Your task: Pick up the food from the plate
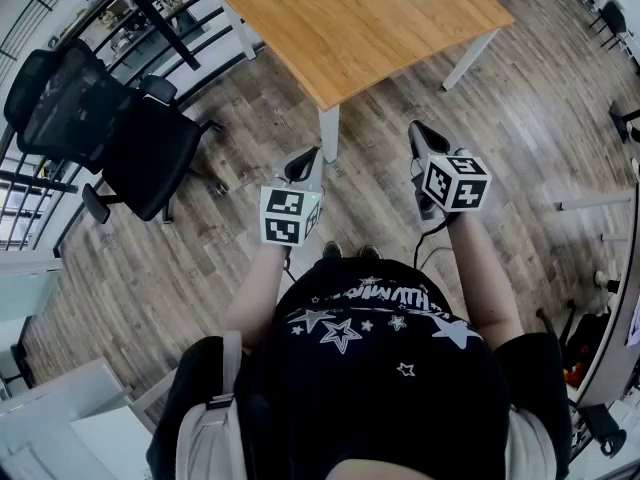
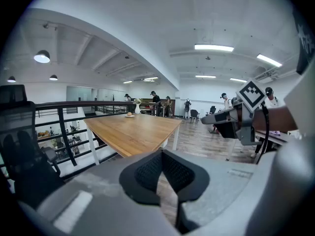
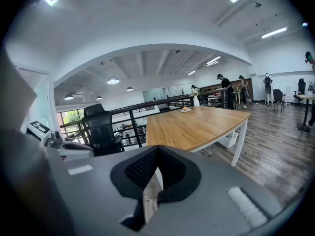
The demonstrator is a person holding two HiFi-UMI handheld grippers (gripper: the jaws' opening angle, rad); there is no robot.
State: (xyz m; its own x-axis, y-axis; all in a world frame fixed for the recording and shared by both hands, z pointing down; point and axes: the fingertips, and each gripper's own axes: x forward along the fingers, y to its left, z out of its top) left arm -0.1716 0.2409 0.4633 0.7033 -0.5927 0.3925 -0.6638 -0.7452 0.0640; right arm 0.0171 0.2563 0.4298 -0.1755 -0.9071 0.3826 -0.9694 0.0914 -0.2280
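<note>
A small plate with a round bun-like piece of food point(image 2: 130, 114) point(image 3: 185, 109) sits at the far end of a wooden table point(image 1: 350, 18) point(image 2: 133, 132) point(image 3: 197, 124). The head view cuts that end off. A person stands on the floor short of the table's near corner and holds both grippers level in the air. My left gripper point(image 1: 308, 156) point(image 2: 160, 154) has its jaws together with nothing between them. My right gripper point(image 1: 415, 128) point(image 3: 157, 149) is also shut and empty. Both point toward the table, well away from the plate.
A black office chair point(image 1: 120, 128) point(image 3: 101, 127) stands left of the table by a black railing point(image 2: 64, 132). A white vase point(image 2: 137, 107) stands behind the plate. Several people stand far off at the back point(image 2: 224, 100). The table's white leg point(image 1: 328, 133) is just ahead of the grippers.
</note>
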